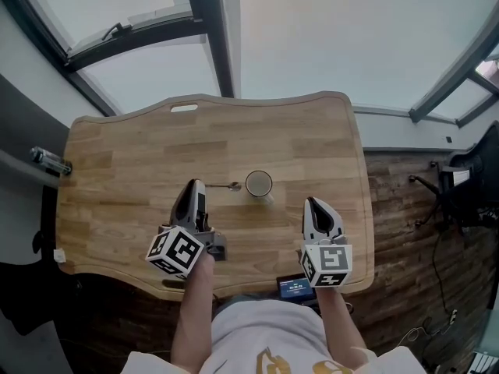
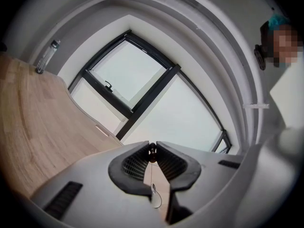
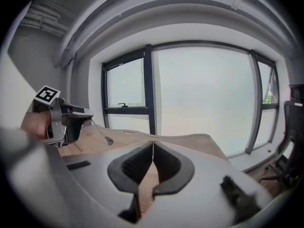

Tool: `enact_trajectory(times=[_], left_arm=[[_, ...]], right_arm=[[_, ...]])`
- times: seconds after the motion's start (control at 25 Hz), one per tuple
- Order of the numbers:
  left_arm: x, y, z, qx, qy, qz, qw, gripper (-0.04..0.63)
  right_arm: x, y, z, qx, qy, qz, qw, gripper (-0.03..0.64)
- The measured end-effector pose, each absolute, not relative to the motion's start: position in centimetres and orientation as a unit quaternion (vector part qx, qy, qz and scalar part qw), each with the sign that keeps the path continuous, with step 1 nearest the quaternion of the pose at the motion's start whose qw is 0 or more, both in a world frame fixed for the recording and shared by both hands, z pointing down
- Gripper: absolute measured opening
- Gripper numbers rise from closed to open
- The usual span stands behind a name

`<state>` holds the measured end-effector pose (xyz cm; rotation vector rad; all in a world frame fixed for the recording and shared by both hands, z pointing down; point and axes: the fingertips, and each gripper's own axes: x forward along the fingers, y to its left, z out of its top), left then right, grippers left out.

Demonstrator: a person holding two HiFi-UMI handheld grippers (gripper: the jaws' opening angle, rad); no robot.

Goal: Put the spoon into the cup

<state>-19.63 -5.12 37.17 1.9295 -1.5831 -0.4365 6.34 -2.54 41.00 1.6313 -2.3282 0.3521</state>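
left gripper view: left gripper [image 2: 153, 148] jaws clamp the spoon [image 2: 155, 197], handle barely visible; right gripper [image 3: 152, 148] jaws closed, empty.

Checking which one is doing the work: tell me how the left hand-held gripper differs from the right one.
The left hand-held gripper's jaws pinch the spoon's handle; the right hand-held gripper's jaws meet on nothing. The left sits level with the cup, with the spoon's bowl pointing at it; the right sits nearer the person, off the cup's other side. Both have their jaws together and are over the wooden table.
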Motion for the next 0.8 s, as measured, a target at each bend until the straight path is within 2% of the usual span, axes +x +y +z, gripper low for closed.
enact_trajectory(times=[0.8], left_arm=[[-19.5,-8.4,40.1,0.720,-0.597,-0.141,0.324,0.054]], right_arm=[[5.5,-6.3,43.9,0.550,-0.807,0.143,0.160,0.031]])
